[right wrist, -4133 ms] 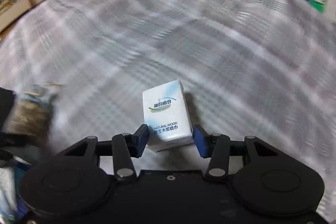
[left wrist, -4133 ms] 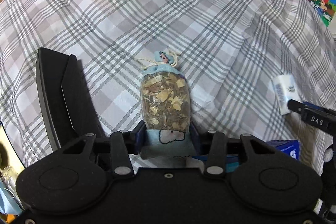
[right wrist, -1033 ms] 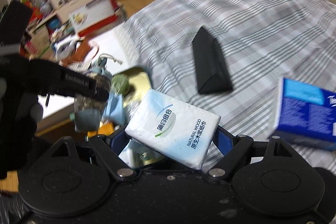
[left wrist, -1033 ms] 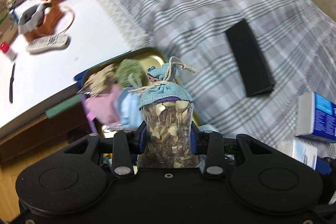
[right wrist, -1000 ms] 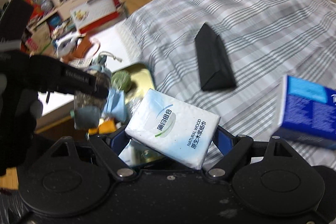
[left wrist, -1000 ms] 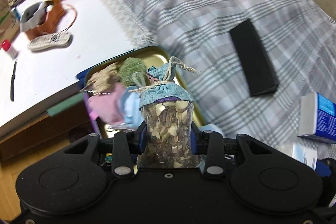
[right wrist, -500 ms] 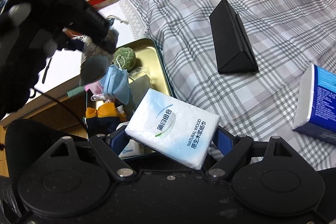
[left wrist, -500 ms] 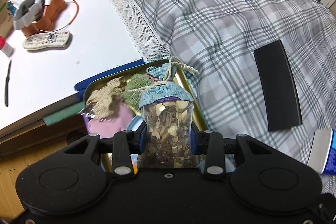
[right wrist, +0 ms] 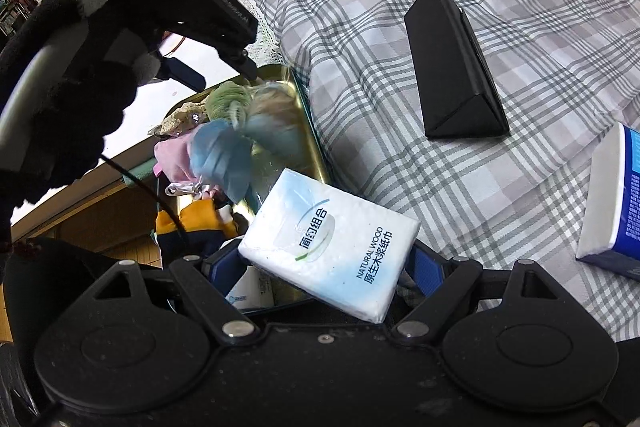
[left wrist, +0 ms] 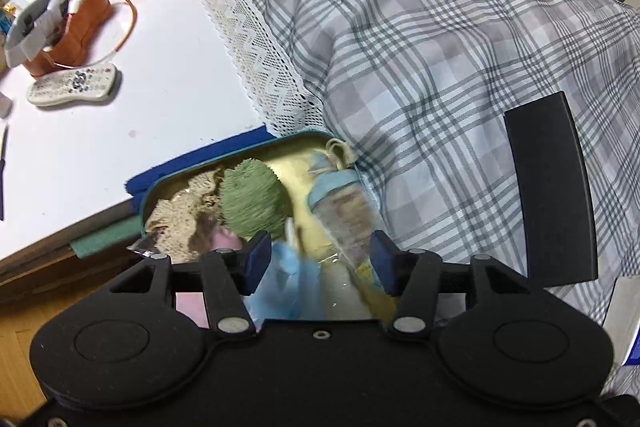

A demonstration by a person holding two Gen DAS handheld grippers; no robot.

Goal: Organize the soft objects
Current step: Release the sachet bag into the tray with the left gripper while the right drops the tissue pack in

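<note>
The clear sachet of dried bits with a blue cloth top (left wrist: 340,207) lies blurred and tilted in the gold tin tray (left wrist: 240,157), free of the pads. Above it, my left gripper (left wrist: 320,265) has its jaws opening; the sachet's lower end sits loose between the fingers. The right wrist view shows that gripper (right wrist: 218,67) over the tray (right wrist: 312,131) and the blurred sachet (right wrist: 276,123). My right gripper (right wrist: 324,267) is shut on a white and blue tissue pack (right wrist: 332,247), held just over the tray's near end.
The tray also holds a green pompom (left wrist: 252,203), a beige knit piece (left wrist: 188,211), a blue mask (right wrist: 220,155) and pink cloth. A black triangular case (right wrist: 452,63) and a blue-white box (right wrist: 616,199) lie on the plaid cover. A remote (left wrist: 72,89) rests on the white table.
The left jaws have parted and the sachet has dropped from between them into the tray. Both hands have come lower over the tray; the right still grips the tissue pack.
</note>
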